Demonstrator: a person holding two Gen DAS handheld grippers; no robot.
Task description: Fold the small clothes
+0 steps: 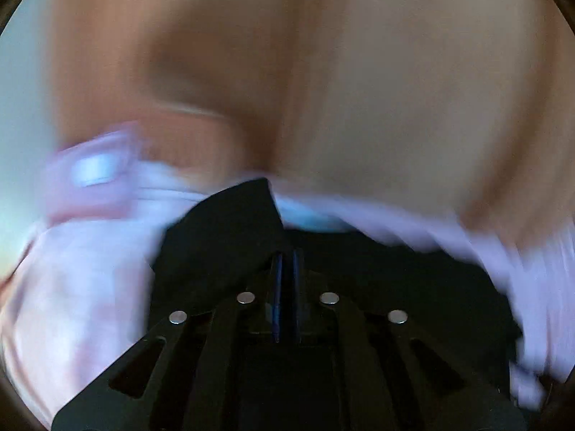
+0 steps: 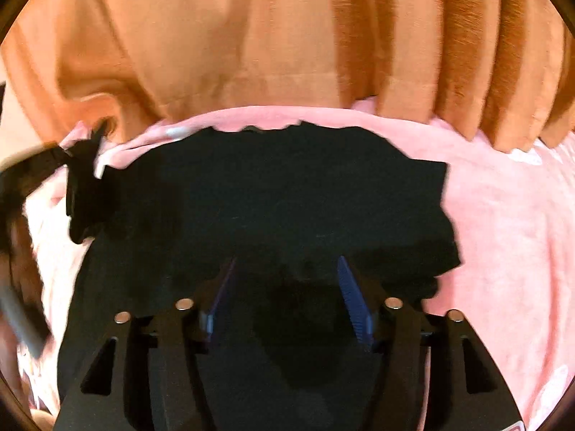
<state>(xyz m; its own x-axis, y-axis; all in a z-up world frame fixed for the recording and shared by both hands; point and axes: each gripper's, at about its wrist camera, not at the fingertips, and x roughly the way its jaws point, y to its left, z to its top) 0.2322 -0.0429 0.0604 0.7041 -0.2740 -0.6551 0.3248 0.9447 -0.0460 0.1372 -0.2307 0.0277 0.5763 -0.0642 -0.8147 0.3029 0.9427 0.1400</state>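
Note:
A small black garment lies spread on a pink cover. My right gripper is open just above the garment's near part, blue pads apart, holding nothing. In the right wrist view my left gripper shows at the garment's left edge, blurred. In the left wrist view, which is motion-blurred, my left gripper is shut with its blue pads together on a corner of the black garment, which is lifted and folded over above the pink cover.
An orange pleated curtain hangs right behind the pink cover and fills the background of both views. A pale wall strip shows at far left.

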